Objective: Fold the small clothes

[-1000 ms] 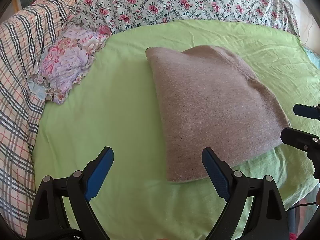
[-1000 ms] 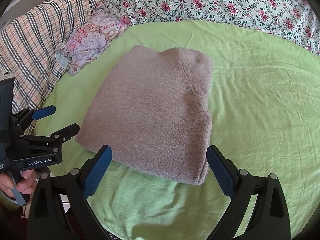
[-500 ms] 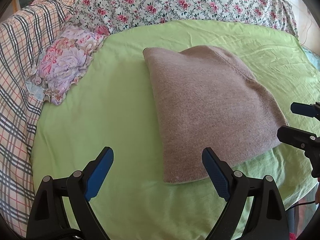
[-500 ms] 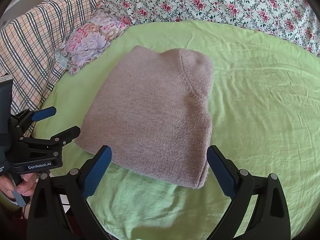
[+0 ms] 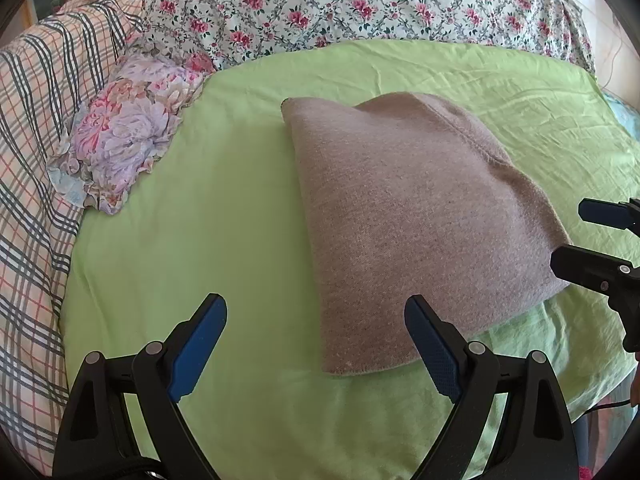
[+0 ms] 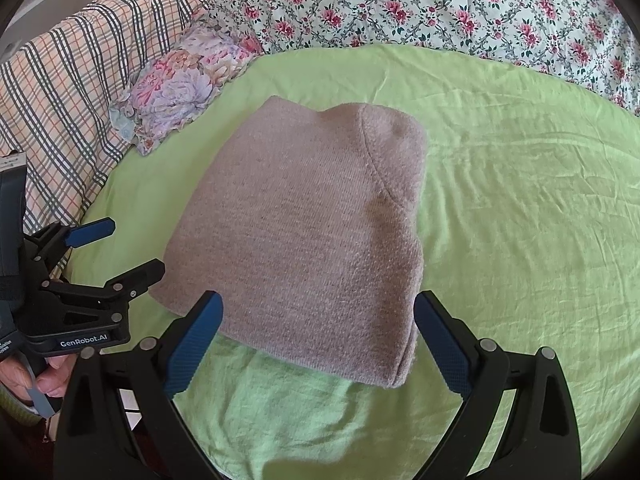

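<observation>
A folded taupe knitted garment [image 5: 404, 224] lies flat on the light-green bedsheet [image 5: 192, 240], near the sheet's front edge. The left gripper [image 5: 316, 344], black with blue finger pads [image 5: 198, 340], is spread wide and holds nothing; its right finger overlaps the garment's near corner in view, contact not determinable. The right gripper [image 6: 318, 340] is likewise spread wide and empty, its fingers framing the garment's near edge. White lettering "GenRobot.AI" is legible on the left gripper body in the right wrist view. A small ruffled floral cushion [image 6: 180, 84] rests beside a plaid blanket [image 5: 28, 140] and a rose-print quilt [image 6: 440, 4].
</observation>
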